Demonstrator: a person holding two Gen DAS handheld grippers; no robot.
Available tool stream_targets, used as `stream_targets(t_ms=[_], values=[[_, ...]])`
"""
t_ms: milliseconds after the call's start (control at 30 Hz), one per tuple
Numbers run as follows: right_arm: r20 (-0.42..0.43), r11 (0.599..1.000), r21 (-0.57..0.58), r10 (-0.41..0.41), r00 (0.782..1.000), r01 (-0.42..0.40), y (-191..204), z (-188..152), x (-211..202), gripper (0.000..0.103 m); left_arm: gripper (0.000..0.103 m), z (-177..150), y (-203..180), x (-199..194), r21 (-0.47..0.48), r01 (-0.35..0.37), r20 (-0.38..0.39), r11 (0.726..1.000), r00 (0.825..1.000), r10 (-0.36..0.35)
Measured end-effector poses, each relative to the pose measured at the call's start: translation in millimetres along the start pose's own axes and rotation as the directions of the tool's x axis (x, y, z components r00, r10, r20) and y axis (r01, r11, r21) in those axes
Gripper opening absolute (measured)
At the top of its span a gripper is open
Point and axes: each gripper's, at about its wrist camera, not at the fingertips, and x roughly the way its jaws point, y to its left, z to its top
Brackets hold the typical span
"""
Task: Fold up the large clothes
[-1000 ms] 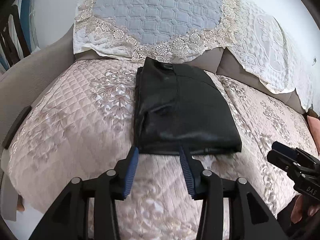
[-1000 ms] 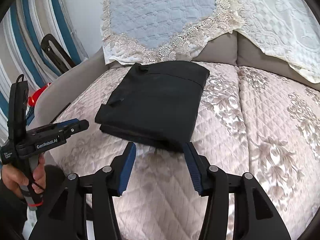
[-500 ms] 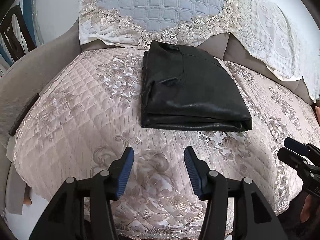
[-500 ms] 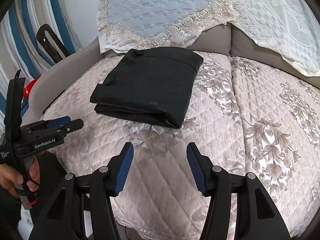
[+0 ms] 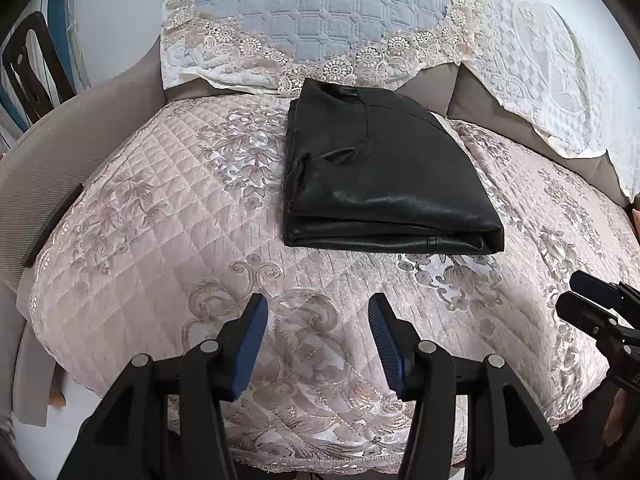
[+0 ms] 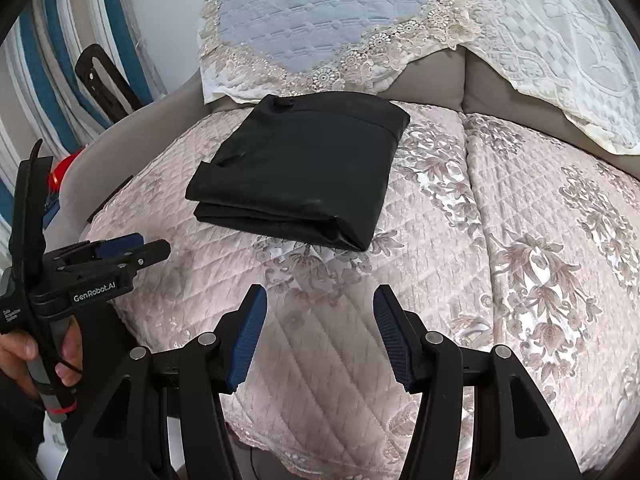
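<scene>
Folded black garment (image 5: 384,176), smooth and slightly shiny like leather, lies as a thick, flat rectangle on the quilted pink seat cover (image 5: 160,216) of a sofa, toward the back of the seat just in front of the backrest. From my left wrist camera I see its stacked layers along the near edge and down its left side, with a small flap or pocket opening showing on top. Behind it, a pale blue quilted throw (image 5: 320,8) edged with cream lace hangs over the backrest, and a white lace cover (image 5: 552,64) drapes the cushion next to it. My left gripper (image 5: 316,320) hovers over bare seat cover near the front of the cushion, well apart from the garment; its blue-padded fingers (image 5: 250,344) are spread with nothing between them. My right gripper (image 6: 320,312) also hangs over the bare cover, short of the garment's near right corner, fingers spread and empty. In the right wrist view the left tool appears at the left edge, gripped around its handle by a hand (image 6: 44,356), with the grey sofa armrest (image 6: 120,148) and blue and white striped fabric (image 6: 44,60) behind it. In the left wrist view the tips of the right tool poke in at the right edge.
</scene>
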Motion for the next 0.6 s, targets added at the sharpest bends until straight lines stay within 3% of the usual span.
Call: stream_targets(t_ms=[600], values=[[0.002,1.0,-0.013,0.006,1.0,-0.006,3.4,0.5,0.1,0.057,0.055,-0.7,-0.3,-4.9,-0.02,0.002,0.002,1.0,1.0,-0.002]])
